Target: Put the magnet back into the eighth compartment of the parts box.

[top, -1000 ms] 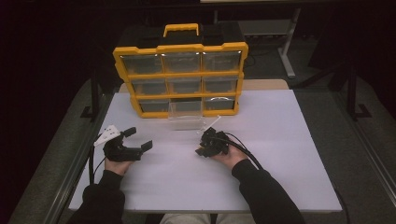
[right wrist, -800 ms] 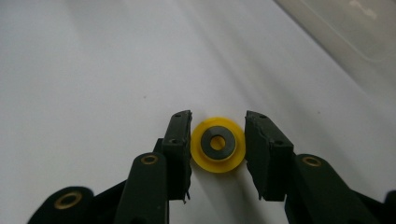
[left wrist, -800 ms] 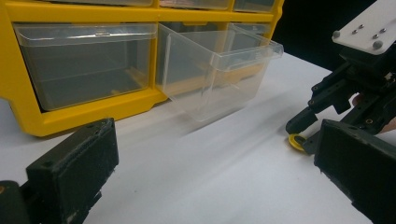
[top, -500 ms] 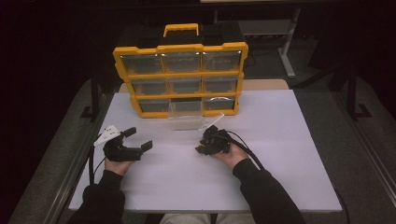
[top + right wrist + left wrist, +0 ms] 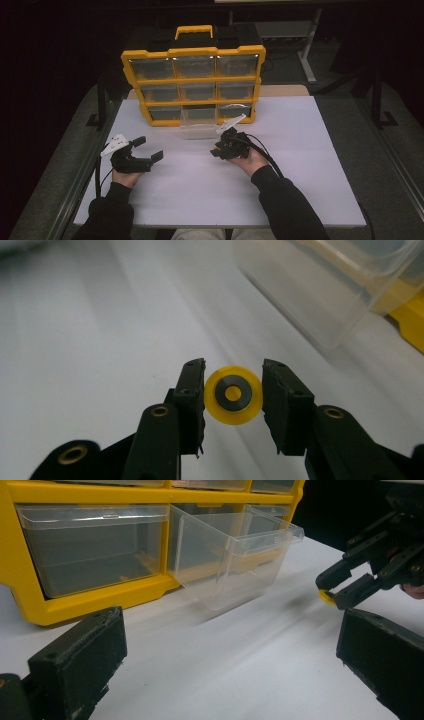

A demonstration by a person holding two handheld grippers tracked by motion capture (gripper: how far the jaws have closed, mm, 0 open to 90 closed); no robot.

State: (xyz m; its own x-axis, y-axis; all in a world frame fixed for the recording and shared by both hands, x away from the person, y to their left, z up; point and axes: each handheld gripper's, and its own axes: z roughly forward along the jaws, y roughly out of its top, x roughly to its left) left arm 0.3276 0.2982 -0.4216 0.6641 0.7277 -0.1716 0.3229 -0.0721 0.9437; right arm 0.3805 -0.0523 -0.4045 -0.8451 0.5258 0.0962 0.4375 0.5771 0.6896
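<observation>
Yellow wheel (image 5: pixel 233 394) with dark hub clamped between my right jaws (image 5: pixel 234 390), off white surface (image 5: pixel 300 165), just short of pulled-out clear drawer (image 5: pixel 200 125) at bottom middle of yellow organizer (image 5: pixel 195 52). Left jaws (image 5: pixel 145 151) spread, empty. Risk: thin edge grip; wheel may squirt out, or clip drawer rim and roll away.

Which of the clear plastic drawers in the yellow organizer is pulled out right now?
The bottom-row middle clear plastic drawer of the yellow organizer. It juts forward onto the white table; the other eight sit flush in their slots.
</observation>
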